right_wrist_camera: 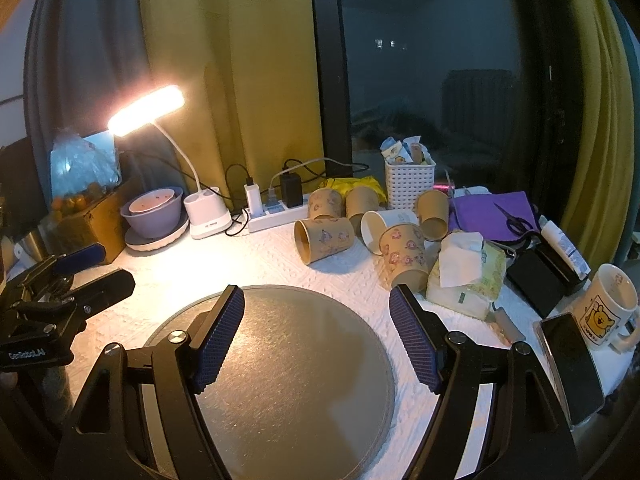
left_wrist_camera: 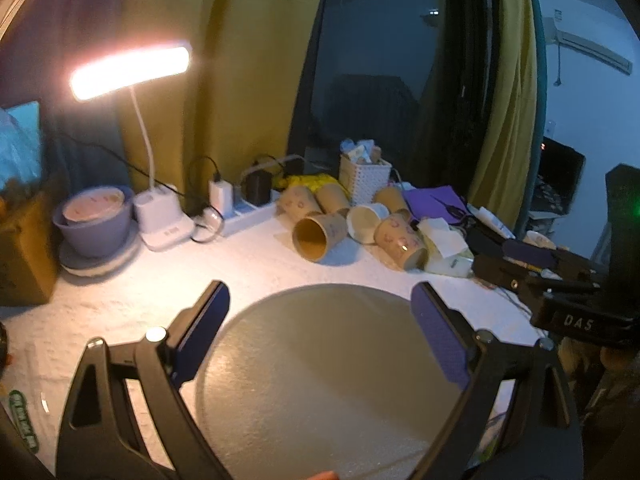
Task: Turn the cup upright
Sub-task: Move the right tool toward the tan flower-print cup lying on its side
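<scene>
Several brown paper cups (right_wrist_camera: 326, 238) lie on their sides in a heap at the back of the white table, also in the left wrist view (left_wrist_camera: 318, 236). A white cup (right_wrist_camera: 386, 222) lies among them. A round grey mat (right_wrist_camera: 292, 372) lies in front, bare; it also shows in the left wrist view (left_wrist_camera: 320, 372). My right gripper (right_wrist_camera: 316, 308) is open and empty above the mat's far part. My left gripper (left_wrist_camera: 320, 304) is open and empty over the mat's far edge. The right gripper shows in the left wrist view (left_wrist_camera: 560, 276), the left gripper in the right wrist view (right_wrist_camera: 76, 272).
A lit desk lamp (right_wrist_camera: 146, 110), a purple bowl (right_wrist_camera: 154, 214), a power strip (right_wrist_camera: 276, 214) and a white basket (right_wrist_camera: 410, 182) line the back. A tissue pack (right_wrist_camera: 466, 276), a phone (right_wrist_camera: 570, 364), a mug (right_wrist_camera: 606, 306), scissors (right_wrist_camera: 516, 220) and a cardboard box (right_wrist_camera: 90, 224) stand at the sides.
</scene>
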`<action>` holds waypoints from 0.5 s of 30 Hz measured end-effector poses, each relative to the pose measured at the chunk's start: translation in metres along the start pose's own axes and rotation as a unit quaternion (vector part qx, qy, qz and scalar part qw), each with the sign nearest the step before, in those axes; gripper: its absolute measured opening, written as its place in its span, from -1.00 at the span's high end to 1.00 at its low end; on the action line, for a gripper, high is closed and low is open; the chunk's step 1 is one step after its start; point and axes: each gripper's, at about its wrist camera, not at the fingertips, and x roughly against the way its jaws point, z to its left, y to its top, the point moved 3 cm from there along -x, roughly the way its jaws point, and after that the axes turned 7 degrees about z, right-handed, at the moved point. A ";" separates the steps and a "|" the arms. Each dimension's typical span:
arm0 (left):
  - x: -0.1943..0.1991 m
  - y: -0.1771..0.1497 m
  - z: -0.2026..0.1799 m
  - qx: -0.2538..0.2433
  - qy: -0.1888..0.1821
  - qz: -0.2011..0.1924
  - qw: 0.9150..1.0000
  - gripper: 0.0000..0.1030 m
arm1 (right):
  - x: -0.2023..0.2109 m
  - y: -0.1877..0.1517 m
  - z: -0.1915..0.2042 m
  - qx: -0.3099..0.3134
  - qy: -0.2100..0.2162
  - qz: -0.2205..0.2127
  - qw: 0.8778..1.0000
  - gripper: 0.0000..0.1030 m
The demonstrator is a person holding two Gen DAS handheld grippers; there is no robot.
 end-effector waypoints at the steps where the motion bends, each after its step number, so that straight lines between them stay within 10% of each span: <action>1: -0.005 0.002 0.001 0.000 -0.005 0.005 1.000 -0.81 | -0.001 0.001 -0.002 0.001 -0.002 0.001 1.000 -0.51; 15: -0.077 0.038 0.011 -0.026 -0.034 0.039 0.998 -0.81 | -0.039 0.034 -0.036 0.003 -0.024 -0.004 1.000 -0.51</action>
